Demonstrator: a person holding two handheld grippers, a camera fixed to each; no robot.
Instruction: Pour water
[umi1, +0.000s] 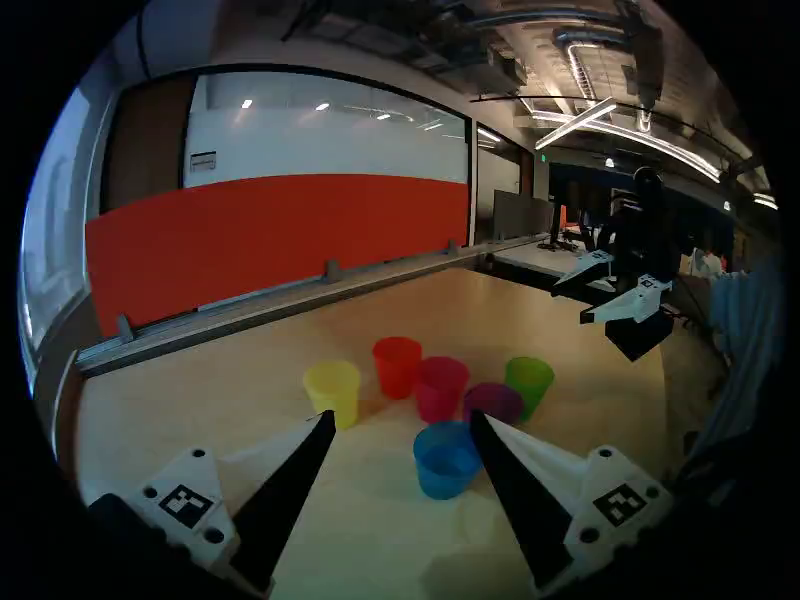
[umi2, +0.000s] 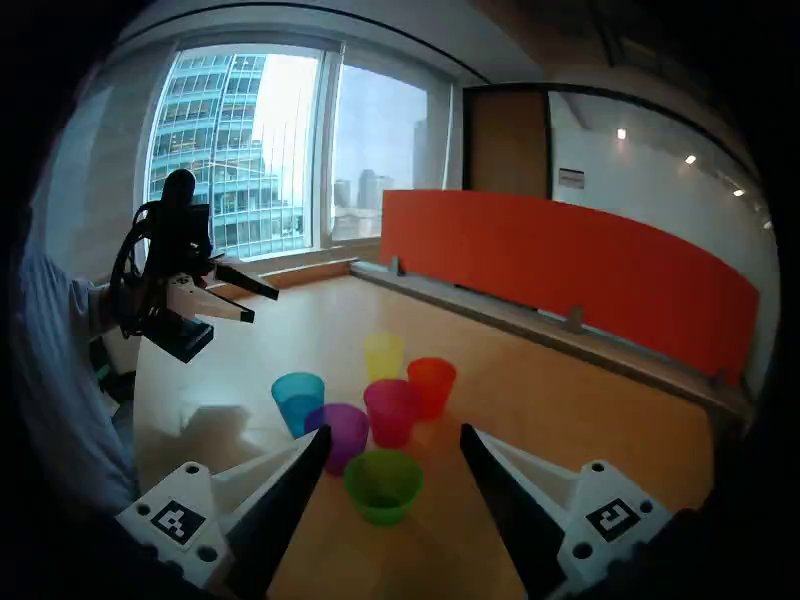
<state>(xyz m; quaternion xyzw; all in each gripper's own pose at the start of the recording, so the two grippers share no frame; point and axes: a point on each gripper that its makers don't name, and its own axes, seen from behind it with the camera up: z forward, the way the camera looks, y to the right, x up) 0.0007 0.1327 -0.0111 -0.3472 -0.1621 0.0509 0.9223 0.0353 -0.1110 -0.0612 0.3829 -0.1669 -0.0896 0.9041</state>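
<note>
Several plastic cups stand clustered on a wooden table (umi1: 560, 320): a blue cup (umi1: 446, 460), purple cup (umi1: 492, 402), green cup (umi1: 529, 384), pink cup (umi1: 441, 387), red cup (umi1: 397, 365) and yellow cup (umi1: 333, 391). My left gripper (umi1: 400, 430) hovers open just before the blue cup, nothing between its fingers. In the right gripper view my right gripper (umi2: 395, 445) is open above the green cup (umi2: 382, 485), with the purple cup (umi2: 340, 432), blue cup (umi2: 298, 400), pink cup (umi2: 391, 410), red cup (umi2: 431, 384) and yellow cup (umi2: 383, 354) beyond. The far-off right gripper (umi1: 600, 290) and the far-off left gripper (umi2: 255, 300) also look open.
An orange partition (umi1: 280, 235) with a metal rail borders the table's far side. Desks and monitors (umi1: 560, 215) stand beyond the right end. A sleeve (umi2: 60, 380) shows at the left of the right gripper view, with windows (umi2: 250, 150) behind.
</note>
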